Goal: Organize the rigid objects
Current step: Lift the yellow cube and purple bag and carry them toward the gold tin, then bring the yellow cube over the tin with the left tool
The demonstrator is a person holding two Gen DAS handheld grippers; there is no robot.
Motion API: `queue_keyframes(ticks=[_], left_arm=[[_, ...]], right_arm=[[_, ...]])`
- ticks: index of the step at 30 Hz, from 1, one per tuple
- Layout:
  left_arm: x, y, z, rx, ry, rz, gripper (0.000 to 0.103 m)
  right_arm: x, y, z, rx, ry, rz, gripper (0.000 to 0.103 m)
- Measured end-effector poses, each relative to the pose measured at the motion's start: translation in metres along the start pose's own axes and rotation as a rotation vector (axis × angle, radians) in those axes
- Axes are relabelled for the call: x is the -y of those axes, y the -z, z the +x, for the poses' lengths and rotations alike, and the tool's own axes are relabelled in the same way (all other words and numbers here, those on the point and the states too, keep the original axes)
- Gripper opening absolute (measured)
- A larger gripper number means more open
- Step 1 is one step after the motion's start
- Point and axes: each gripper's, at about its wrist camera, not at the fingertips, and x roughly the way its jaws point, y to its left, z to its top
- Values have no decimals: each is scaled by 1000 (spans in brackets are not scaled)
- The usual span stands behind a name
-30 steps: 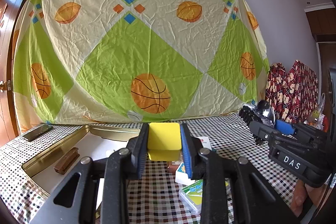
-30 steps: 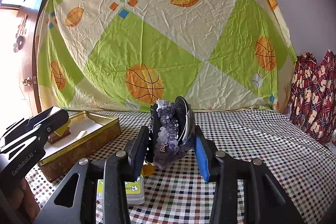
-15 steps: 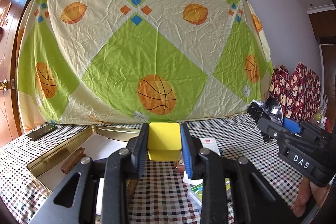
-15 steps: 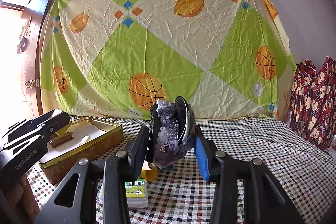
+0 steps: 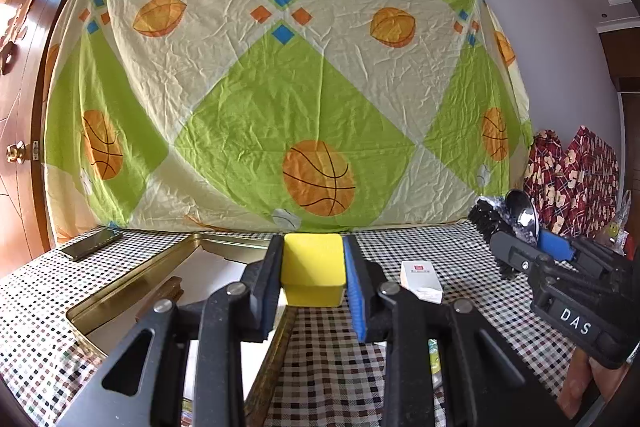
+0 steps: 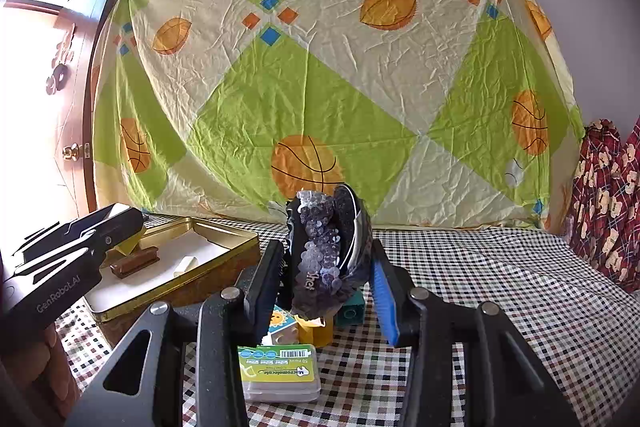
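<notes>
While both grippers are raised above the checked bench [image 5: 472,267], left gripper [image 5: 313,273] fingers pinch a yellow block [image 5: 313,267] beside the open gold tin [image 5: 132,291]. Right gripper [image 6: 326,267] fingers pinch a dark sequinned object [image 6: 324,251] above small blocks [image 6: 316,327] and a clear plastic box [image 6: 280,375].

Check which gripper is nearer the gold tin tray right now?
Left. The left gripper, shut on a yellow block, hangs at the gold tin tray's edge; the right gripper, holding a purple sequined pouch, sits off to its side.
</notes>
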Motion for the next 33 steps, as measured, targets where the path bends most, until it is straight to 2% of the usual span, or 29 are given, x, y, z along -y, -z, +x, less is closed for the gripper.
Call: queue_keyframes(ticks=[33], left_arm=[[-60, -2, -5, 0, -93, -65, 28]], right_arm=[[-71, -4, 22, -7, -140, -68, 45]])
